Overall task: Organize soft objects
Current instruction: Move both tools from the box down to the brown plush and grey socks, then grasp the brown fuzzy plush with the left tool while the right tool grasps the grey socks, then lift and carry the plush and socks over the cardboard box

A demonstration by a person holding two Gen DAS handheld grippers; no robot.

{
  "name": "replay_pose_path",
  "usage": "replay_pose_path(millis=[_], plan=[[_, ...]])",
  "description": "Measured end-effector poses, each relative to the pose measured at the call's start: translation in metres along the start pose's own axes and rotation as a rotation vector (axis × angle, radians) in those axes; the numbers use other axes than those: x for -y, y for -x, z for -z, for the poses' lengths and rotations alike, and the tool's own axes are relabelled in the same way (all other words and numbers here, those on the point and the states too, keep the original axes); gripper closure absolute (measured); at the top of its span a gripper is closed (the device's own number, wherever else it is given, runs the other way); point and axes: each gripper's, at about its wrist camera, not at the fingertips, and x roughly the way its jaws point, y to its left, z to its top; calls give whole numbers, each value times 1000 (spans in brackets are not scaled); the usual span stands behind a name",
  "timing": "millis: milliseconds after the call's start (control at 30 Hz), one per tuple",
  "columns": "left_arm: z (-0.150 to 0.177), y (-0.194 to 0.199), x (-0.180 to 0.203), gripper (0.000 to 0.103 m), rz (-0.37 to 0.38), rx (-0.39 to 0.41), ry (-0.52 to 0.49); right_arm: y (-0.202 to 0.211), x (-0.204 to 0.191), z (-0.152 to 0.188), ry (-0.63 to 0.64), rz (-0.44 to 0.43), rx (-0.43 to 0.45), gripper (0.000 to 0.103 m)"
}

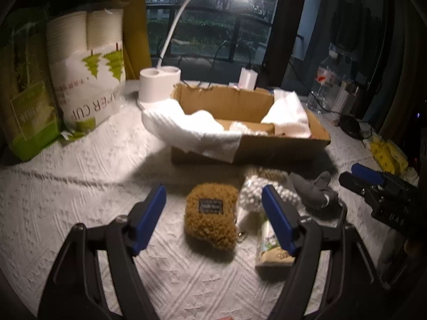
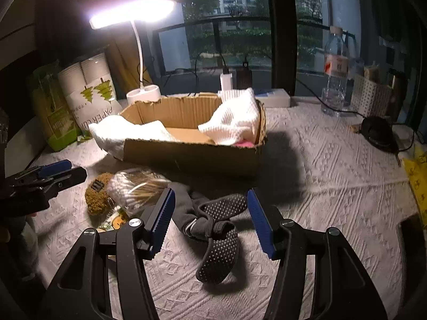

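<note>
A fuzzy brown pouch [image 1: 212,220] lies on the white tablecloth between the open jaws of my left gripper [image 1: 213,200]. Beside it are a pack of cotton swabs [image 1: 253,192] and a tissue pack [image 1: 269,250]. Grey dotted socks [image 2: 213,224] lie between the open jaws of my right gripper [image 2: 210,210]; they also show in the left wrist view [image 1: 317,192]. A cardboard box [image 2: 192,154] behind them holds white towels [image 2: 234,120]. The pouch also shows in the right wrist view [image 2: 97,197]. Both grippers are empty.
A desk lamp [image 2: 144,93] and paper cup packs [image 1: 88,80] stand at the back left. A water bottle [image 2: 335,72], a perforated holder [image 2: 369,98] and a black mouse [image 2: 379,133] sit at the back right. Yellow items [image 1: 387,154] lie at the right edge.
</note>
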Motion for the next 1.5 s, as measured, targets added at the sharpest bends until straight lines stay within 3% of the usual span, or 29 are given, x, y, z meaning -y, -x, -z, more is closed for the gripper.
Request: replay_pose_path(millis=[367,600,867,933,1033,1100,1200,1500], plan=[[17,-24,-10,27,-21,-89,6,-27,1,6,-9,-26,-78,42],[15,-38,-4,28,-55,-134,-26,-43,2,11,-19,-45,-130,30],[17,-51,1,28,-67,-177,-55,-54,-2,13,-4,-84,-179,28],[18,-51,2,28,-62,-174,-58,-57,-7,13,16,-87,-194,30],[18,-50,4,33,-48,-167,-71,-58,-14,14,49,-91,-201,41],[19,-50,6,47,-39,-170,-80,-57,-16,15,57,-113,-198,60],[20,-47,7,55,-14,-159,-83,-53,-17,16,60,-116,-190,65],[14,-24,5,57,10,-104,-80,-28,-19,6,60,-119,-122,68]])
